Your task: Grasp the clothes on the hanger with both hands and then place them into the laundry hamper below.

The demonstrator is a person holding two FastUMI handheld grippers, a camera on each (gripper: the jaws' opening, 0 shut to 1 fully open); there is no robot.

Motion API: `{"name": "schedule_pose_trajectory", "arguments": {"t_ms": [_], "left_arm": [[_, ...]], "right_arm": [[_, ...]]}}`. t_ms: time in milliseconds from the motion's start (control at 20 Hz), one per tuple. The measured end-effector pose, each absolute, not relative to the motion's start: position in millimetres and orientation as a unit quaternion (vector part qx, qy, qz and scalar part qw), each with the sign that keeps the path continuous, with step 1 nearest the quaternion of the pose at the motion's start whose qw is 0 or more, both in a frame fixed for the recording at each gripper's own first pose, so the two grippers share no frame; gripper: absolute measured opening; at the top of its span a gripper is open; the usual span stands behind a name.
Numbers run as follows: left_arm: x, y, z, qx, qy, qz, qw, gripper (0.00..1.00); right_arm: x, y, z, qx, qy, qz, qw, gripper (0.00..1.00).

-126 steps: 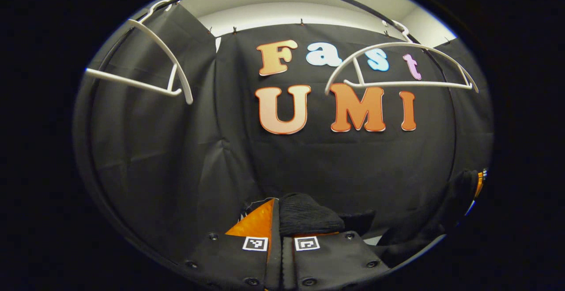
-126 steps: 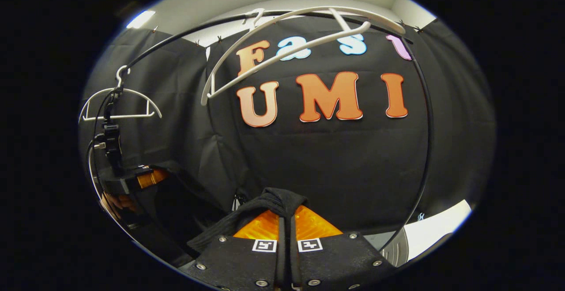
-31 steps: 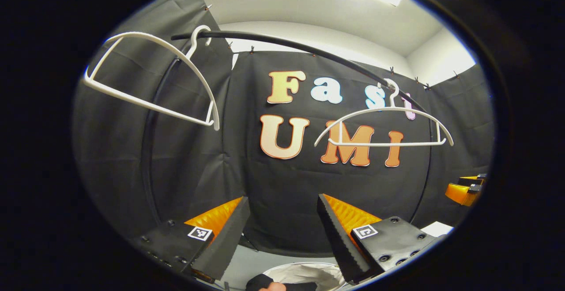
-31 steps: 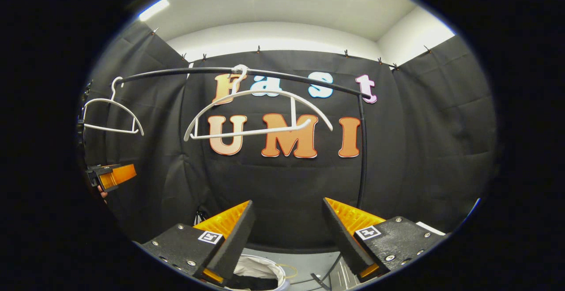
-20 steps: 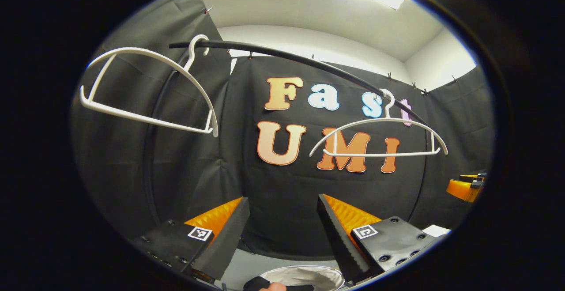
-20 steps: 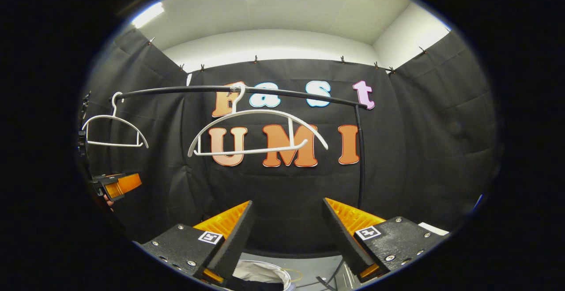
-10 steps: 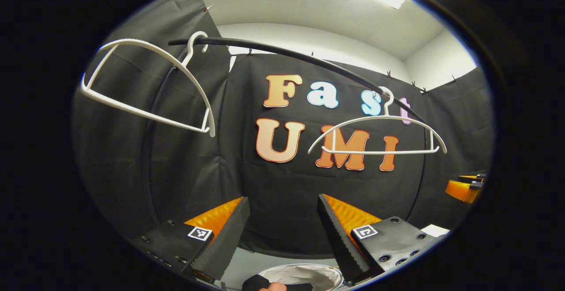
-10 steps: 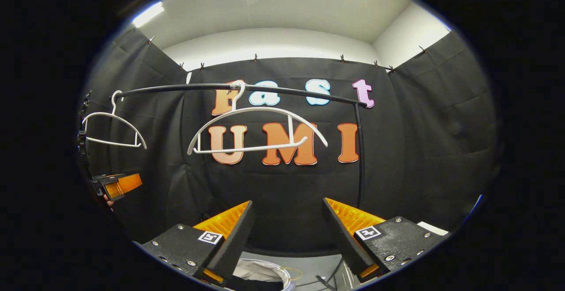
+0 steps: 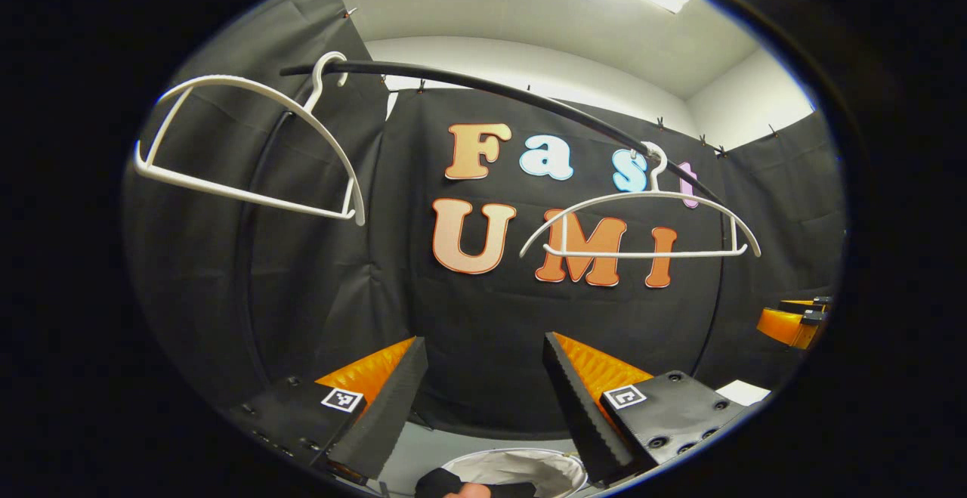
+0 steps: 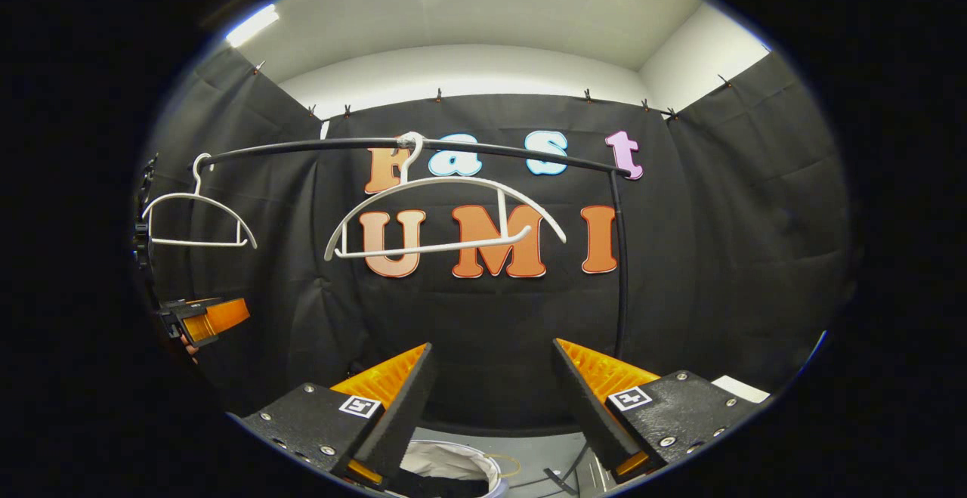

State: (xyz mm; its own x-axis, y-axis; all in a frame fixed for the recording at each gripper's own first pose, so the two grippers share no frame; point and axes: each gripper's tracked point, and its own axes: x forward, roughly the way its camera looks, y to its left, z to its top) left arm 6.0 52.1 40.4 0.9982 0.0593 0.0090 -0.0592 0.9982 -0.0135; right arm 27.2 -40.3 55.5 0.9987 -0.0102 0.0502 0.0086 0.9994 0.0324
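My left gripper (image 9: 483, 377) is spread wide with nothing between its fingers, and my right gripper (image 10: 491, 385) is spread just as wide and carries nothing. In the left gripper view the black rail (image 9: 483, 90) arcs from 11 o'clock toward 2 o'clock with two bare white hangers on it, one hanger (image 9: 249, 150) at 10 o'clock and the other hanger (image 9: 642, 226) at 2 o'clock. The laundry hamper (image 9: 521, 464) sits at 6 o'clock below my fingers, with dark clothes (image 9: 438, 481) at its near rim. In the right gripper view the hamper's white rim (image 10: 453, 460) lies at 6 o'clock, and my left gripper (image 10: 208, 318) shows at 9 o'clock
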Motion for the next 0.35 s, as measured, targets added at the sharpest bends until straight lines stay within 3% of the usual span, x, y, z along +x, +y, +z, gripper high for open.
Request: {"name": "schedule_pose_trajectory", "arguments": {"t_ms": [100,150,350], "left_arm": [[5.7,51.3,40.5,-0.004,-0.003,0.028,1.0,1.0],[5.2,51.1,40.5,-0.001,-0.003,0.027,1.0,1.0],[7.2,47.8,41.0,0.003,-0.004,0.027,1.0,1.0]], "right_arm": [[27.7,-40.2,53.9,0.014,-0.024,-0.005,1.0,1.0],[27.2,-40.0,53.5,0.015,-0.024,-0.004,1.0,0.94],[25.3,-40.4,51.9,0.017,-0.022,-0.004,1.0,0.94]]}}
